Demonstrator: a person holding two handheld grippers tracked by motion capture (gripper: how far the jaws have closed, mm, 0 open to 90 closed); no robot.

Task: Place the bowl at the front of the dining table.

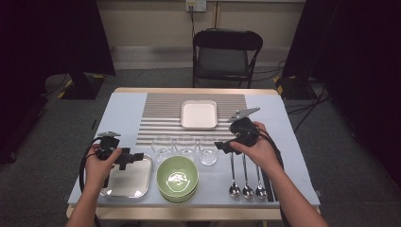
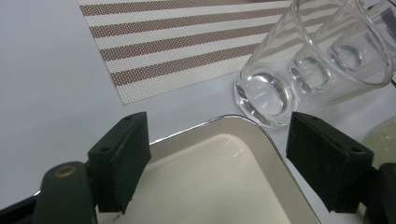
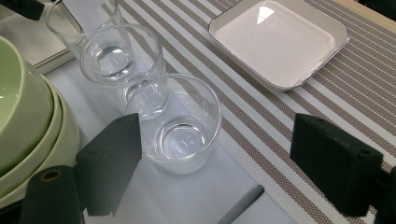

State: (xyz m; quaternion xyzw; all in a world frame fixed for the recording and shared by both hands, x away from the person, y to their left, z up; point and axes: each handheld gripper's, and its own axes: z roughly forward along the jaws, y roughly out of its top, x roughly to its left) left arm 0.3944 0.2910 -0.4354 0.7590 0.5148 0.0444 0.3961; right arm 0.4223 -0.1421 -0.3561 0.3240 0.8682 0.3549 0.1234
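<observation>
While both jaws stood wide apart and empty, the right gripper (image 1: 221,145) hovered beside the nearest clear drinking glass (image 1: 208,150), and the left gripper (image 1: 137,156) hung over a shiny square metal tray (image 1: 127,182). Around them on the pale blue table (image 1: 120,113): a striped placemat (image 1: 161,116), stacked green bowls (image 1: 177,178), three spoons (image 1: 246,182). Beyond, a black folding chair (image 1: 227,52).

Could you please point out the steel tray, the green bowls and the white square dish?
steel tray (image 1: 130,182), high view, bare floor.
green bowls (image 1: 177,176), high view, inside of top bowl.
white square dish (image 3: 275,39), right gripper view, flat middle.
</observation>
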